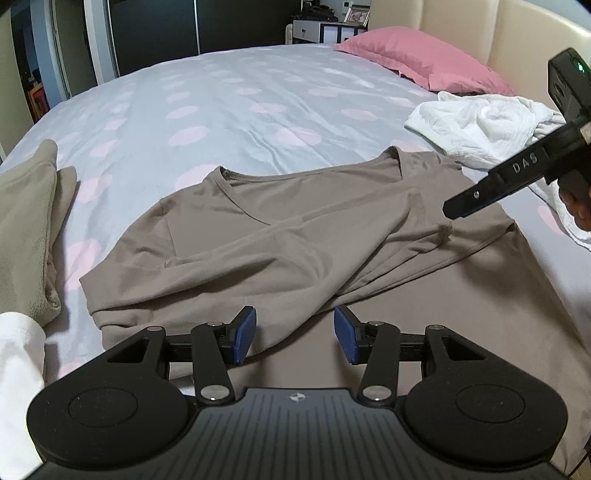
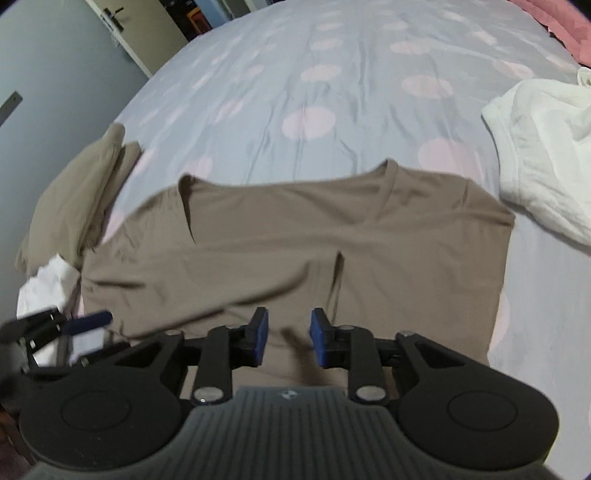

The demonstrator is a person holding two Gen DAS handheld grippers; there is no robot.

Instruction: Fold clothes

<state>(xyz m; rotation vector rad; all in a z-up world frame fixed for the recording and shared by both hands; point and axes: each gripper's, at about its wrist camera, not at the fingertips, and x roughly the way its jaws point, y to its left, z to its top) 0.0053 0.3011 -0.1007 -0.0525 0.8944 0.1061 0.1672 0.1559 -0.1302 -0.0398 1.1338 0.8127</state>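
Landmark: the brown top [image 1: 280, 236], lying flat on the bed [image 1: 229, 96], neck away from the camera, one sleeve folded across its chest.
Left of the top: a folded beige pile [image 1: 26, 236] sits near its left edge, with a strip of bare sheet between them; a white cloth [image 1: 14, 384] lies at the near left corner, by the top's hem.
Left tongs [image 1: 294, 338]: half open, blue pads apart, nothing between them; they hang over the top's near hem, the pads just above the brown fabric, whether touching cannot be told.
Beyond the top: wide bare sheet, grey with pale pink dots, runs from the neckline to the far edge of the bed; this is the largest clear stretch.
Right tongs [image 2: 287, 338]: partly open, nothing pinched; in the right wrist view they stand over the lower middle of the top, near the cuff of the folded sleeve. In the left wrist view their black fingers [image 1: 476, 199] reach in over the top's right shoulder.
Right of the top: a crumpled white garment [image 1: 480, 129] lies beside the right shoulder, its edge close to or touching the brown fabric; a narrow band of sheet runs along the top's right side.
Far right: a pink pillow [image 1: 417, 62] lies beyond the white garment, against the cream headboard [image 1: 461, 29].
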